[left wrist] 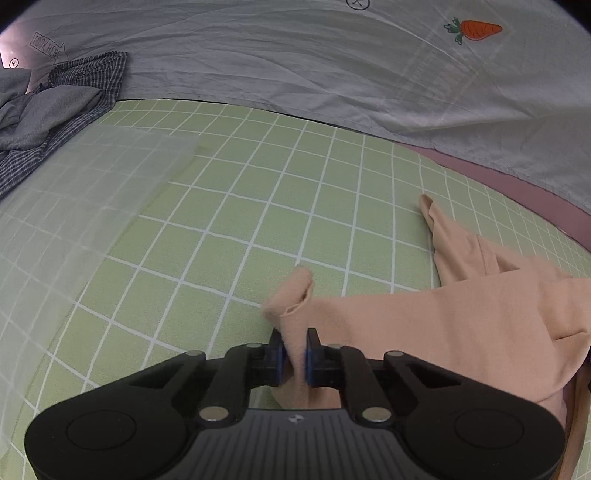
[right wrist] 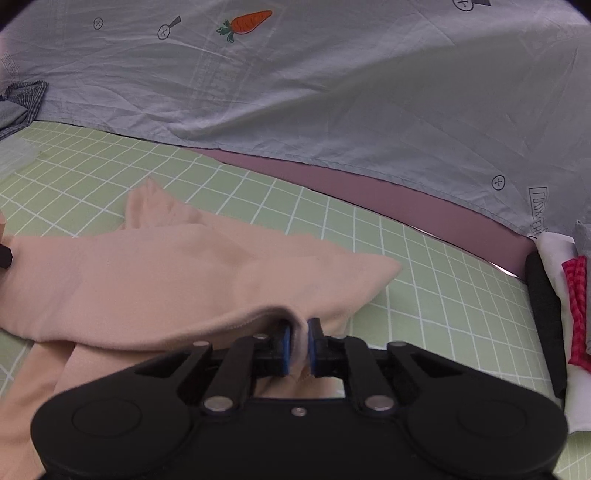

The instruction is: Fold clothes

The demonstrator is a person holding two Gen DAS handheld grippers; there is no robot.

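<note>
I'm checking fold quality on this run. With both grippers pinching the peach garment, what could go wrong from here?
1. The left gripper pinches only a small bunched corner of the peach garment; it might slip out.
2. The right gripper grips a doubled-over edge, so the fold may come out uneven.
3. Cloth trails below toward the operator and could drag.

You hold a plain peach garment (left wrist: pixel 461 325) over a light green mat (left wrist: pixel 221 221) gridded in white; behind lies a pale grey sheet (right wrist: pixel 332 92) printed with an orange carrot (right wrist: pixel 247 22), beside a blue checked shirt (left wrist: pixel 92 74)
</note>
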